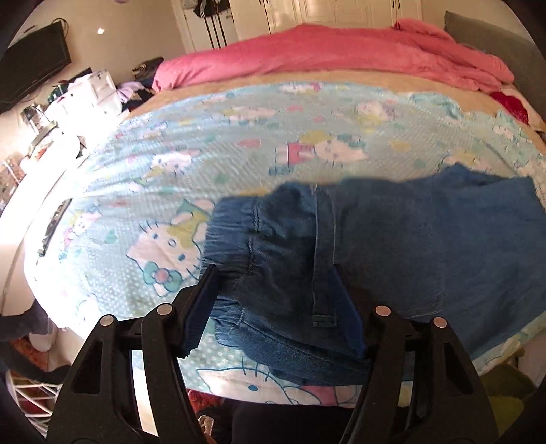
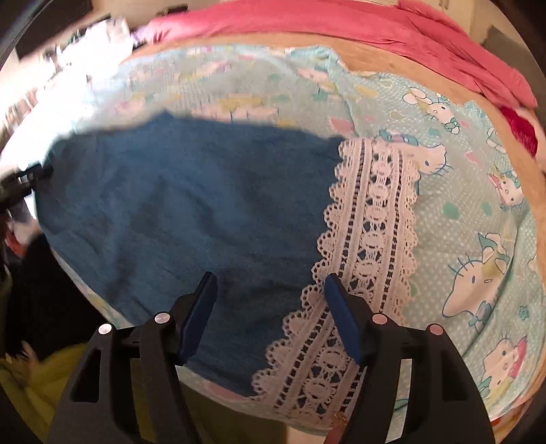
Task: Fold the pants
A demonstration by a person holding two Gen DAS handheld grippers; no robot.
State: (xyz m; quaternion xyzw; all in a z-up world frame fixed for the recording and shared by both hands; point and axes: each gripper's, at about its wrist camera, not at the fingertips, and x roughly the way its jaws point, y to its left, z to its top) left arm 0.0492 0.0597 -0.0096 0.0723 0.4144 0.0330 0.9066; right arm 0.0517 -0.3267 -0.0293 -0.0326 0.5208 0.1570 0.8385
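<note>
My left fingers (image 1: 277, 300) stand well apart at the bottom of the left wrist view, their dark blue pads clear of the cloth, with the gathered waistband (image 1: 227, 239) of the pants (image 1: 392, 246) lying between and beneath them. Nothing is clamped there. My right fingers (image 2: 271, 314) are parted just as widely at the bottom of the right wrist view, holding nothing; the left pad hangs over plain blue denim and the right pad over the white lace trim (image 2: 368, 218) at the hem.

The pants lie flat on the bed, near its close edge. In the left wrist view they fill the lower right of the frame, waistband toward the centre left, a belt loop (image 1: 322, 273) running down just inside my right-hand pad. In the right wrist view the denim spreads across the left and centre of the frame and the lace band runs down from centre right to the bottom edge.

Under the pants is a pale blue sheet (image 1: 204, 136) printed with cartoon cats, which takes up the middle of both views. Beyond it, along the top of the frame, a pink blanket (image 1: 324, 51) is heaped across the far side of the bed. In the upper left of the left wrist view there is a dark screen (image 1: 37, 58) on the wall and a cluttered shelf below it, much of it washed out by bright light. White cupboard doors (image 1: 324, 10) show at the very top.
</note>
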